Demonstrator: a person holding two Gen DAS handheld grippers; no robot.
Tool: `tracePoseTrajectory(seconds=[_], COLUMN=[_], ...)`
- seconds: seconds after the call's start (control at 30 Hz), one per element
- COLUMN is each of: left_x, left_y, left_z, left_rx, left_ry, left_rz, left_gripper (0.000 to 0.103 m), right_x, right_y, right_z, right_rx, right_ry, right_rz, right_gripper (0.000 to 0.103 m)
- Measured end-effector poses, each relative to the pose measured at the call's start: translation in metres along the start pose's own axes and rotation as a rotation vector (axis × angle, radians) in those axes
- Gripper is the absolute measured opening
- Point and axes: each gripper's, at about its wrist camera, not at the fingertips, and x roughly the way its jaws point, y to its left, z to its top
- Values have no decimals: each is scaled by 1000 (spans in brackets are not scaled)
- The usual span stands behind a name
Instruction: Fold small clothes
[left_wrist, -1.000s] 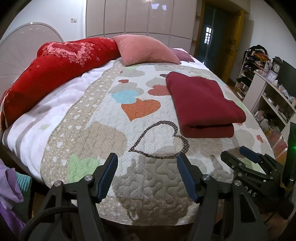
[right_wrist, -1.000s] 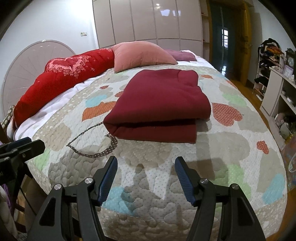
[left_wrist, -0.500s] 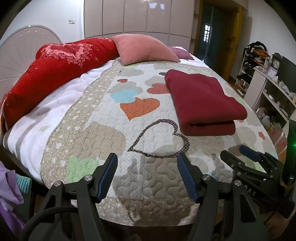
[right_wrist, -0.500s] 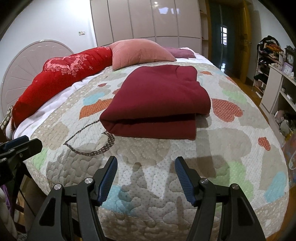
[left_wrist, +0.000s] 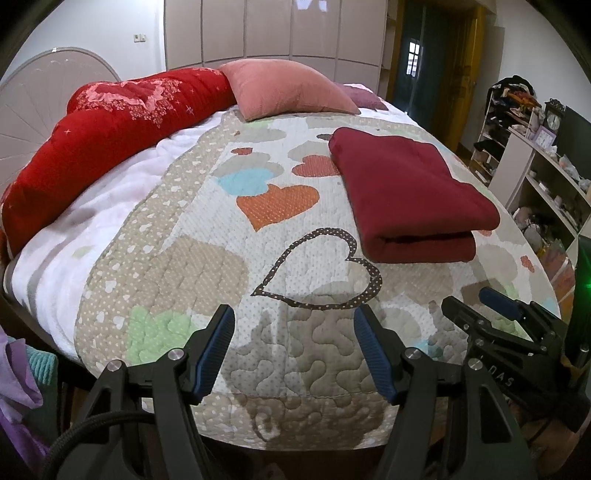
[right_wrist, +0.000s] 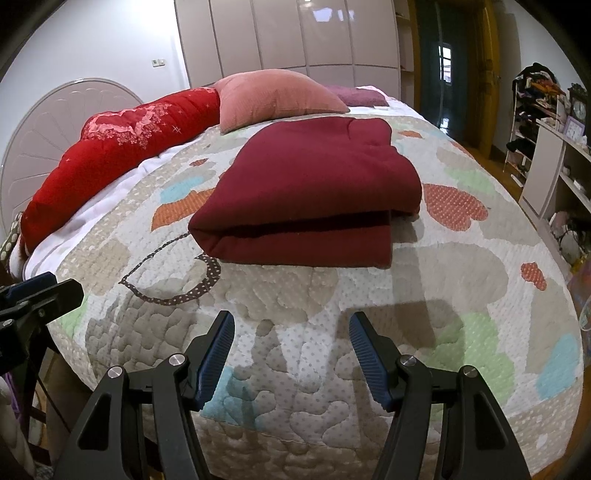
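A dark red garment (left_wrist: 410, 192) lies folded into a thick rectangle on the heart-patterned quilt (left_wrist: 207, 266), right of the bed's middle. It also shows in the right wrist view (right_wrist: 314, 192), straight ahead. My left gripper (left_wrist: 294, 349) is open and empty above the quilt's near edge, left of the garment. My right gripper (right_wrist: 291, 350) is open and empty, just short of the garment's folded near edge. The right gripper also shows in the left wrist view (left_wrist: 491, 310).
A long red bolster (left_wrist: 107, 144) and a pink pillow (left_wrist: 291, 90) lie at the head of the bed. Shelves with clutter (left_wrist: 546, 173) stand to the right. Purple and teal cloth (left_wrist: 18, 376) hangs low at left. The other gripper's tip (right_wrist: 37, 295) shows at left.
Both grippers have drifted slightly; the folded garment sits a little nearer in the right wrist view. Nothing was taken hold of or let go.
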Motion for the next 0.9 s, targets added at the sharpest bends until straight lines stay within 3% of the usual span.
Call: tracePoseTrajectory(seconds=[0.13,0.27,0.43,0.5,0.63,0.7,0.77,0.8,0.9], left_x=[8,20,69,103,172,190,205,208,196], left_y=[6,6,-8,-16,-22,-22,-24,-28,-39], left_z=[15,52,102,123,150,154,153,150,150], left_rx=[-18,1,22,16,-36,-83,-142,-147,-87], left_ry=[26,2,48,109,270,312,362,383,345], left_rz=[-49,-90,-227,-290,-412,-474,-567,-585,-529], left_gripper=[66,71,75,75,79,85,85,80,62], right_x=[1,-18,-25,-8,53,83,113,129,157], right_y=[-3,-27,-85,-109,-143,-156,-165,-168,-163], right_z=[1,19,58,78,116,128,139,143,149], right_rx=[4,47,162,207,252,302,364,403,452], right_ry=[-3,-78,-124,-97,-33,8,62,85,120], right_rz=[3,2,-11,41,89,140,213,245,333], right_gripper=[69,69,82,87,87,87,87,87,82])
